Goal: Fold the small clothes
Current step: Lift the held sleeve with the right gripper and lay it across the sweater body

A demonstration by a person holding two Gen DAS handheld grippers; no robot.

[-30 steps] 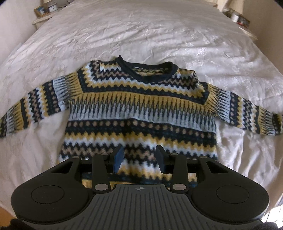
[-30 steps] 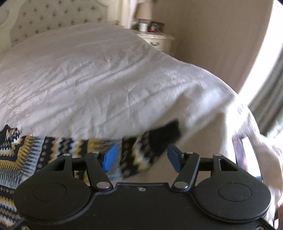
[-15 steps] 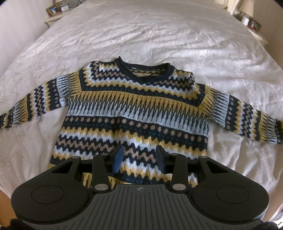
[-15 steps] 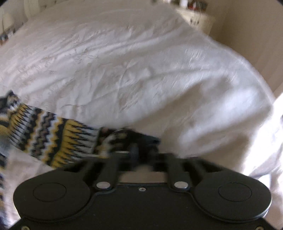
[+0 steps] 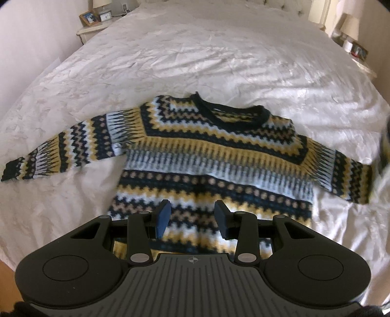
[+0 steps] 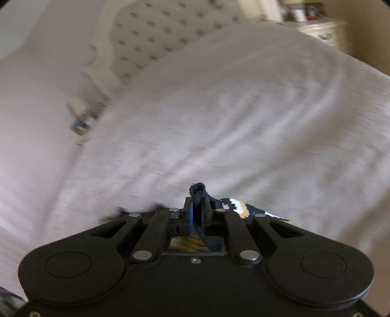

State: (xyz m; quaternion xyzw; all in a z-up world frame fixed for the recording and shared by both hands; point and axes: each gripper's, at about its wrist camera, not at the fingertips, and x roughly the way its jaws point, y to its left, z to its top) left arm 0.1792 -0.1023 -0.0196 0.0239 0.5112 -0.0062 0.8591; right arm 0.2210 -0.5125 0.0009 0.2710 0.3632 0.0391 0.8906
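A small knitted sweater with navy, yellow, tan and pale blue zigzag bands lies face up on a white bed, neck away from me, both sleeves spread out. My left gripper is open and empty, hovering over the sweater's lower hem. My right gripper is shut on the navy cuff of the sweater's right sleeve and holds it lifted off the bed; the sleeve trails to the right behind the fingers. In the left wrist view that sleeve bends up at the far right edge.
The white bedspread covers a wide bed with a tufted headboard. A bedside table with picture frames stands at the far left, another with a lamp at the far right. The right wrist view is motion-blurred.
My right gripper closed on the right sleeve's cuff and lifted it, swinging toward the headboard. My left gripper pulled back and shifted left; its jaws stayed open.
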